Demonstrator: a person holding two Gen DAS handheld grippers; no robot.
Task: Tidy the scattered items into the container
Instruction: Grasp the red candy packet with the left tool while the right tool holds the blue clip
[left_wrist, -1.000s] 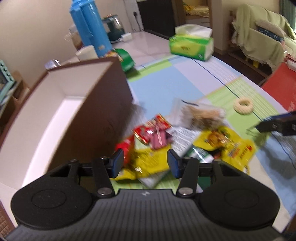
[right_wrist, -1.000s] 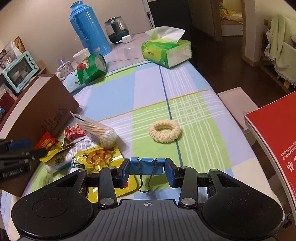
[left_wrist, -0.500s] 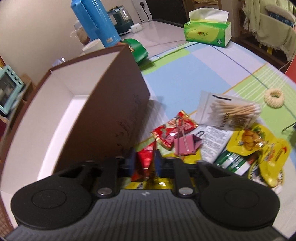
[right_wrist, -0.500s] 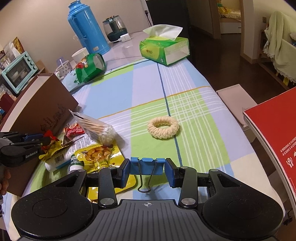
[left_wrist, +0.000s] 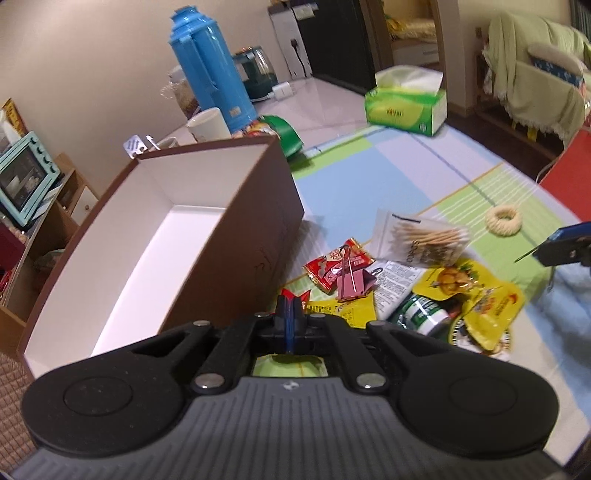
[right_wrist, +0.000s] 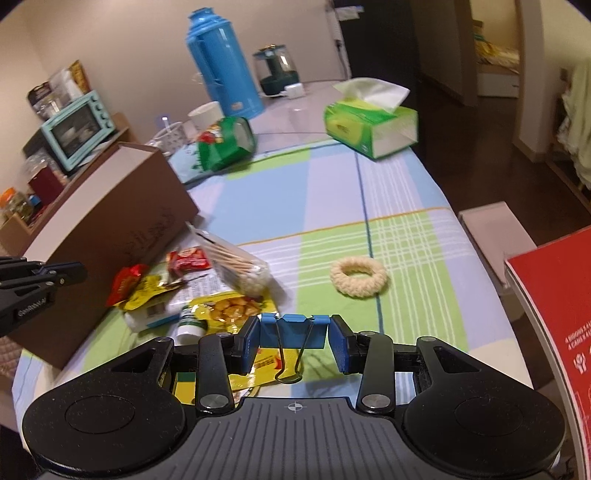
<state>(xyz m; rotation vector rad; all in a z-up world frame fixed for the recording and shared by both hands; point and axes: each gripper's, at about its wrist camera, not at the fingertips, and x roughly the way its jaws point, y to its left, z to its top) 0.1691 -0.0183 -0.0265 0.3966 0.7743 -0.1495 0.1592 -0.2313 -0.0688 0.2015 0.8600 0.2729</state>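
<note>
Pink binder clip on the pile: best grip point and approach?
Judging from the left wrist view, take the pink binder clip across its folded body, from above. It lies flat on the red snack packet, with its wire handles pointing toward the box. The body looks like the only solid part; the thin wires would likely slip.

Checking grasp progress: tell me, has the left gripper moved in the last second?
Yes. The left gripper closed on a red snack packet and lifted toward the brown box.

Quick count: two binder clips, one blue (right_wrist: 293, 331) and one pink (left_wrist: 354, 281), one rope ring (right_wrist: 358, 276), one swab bag (left_wrist: 424, 242), one brown box (left_wrist: 155, 236).
</note>
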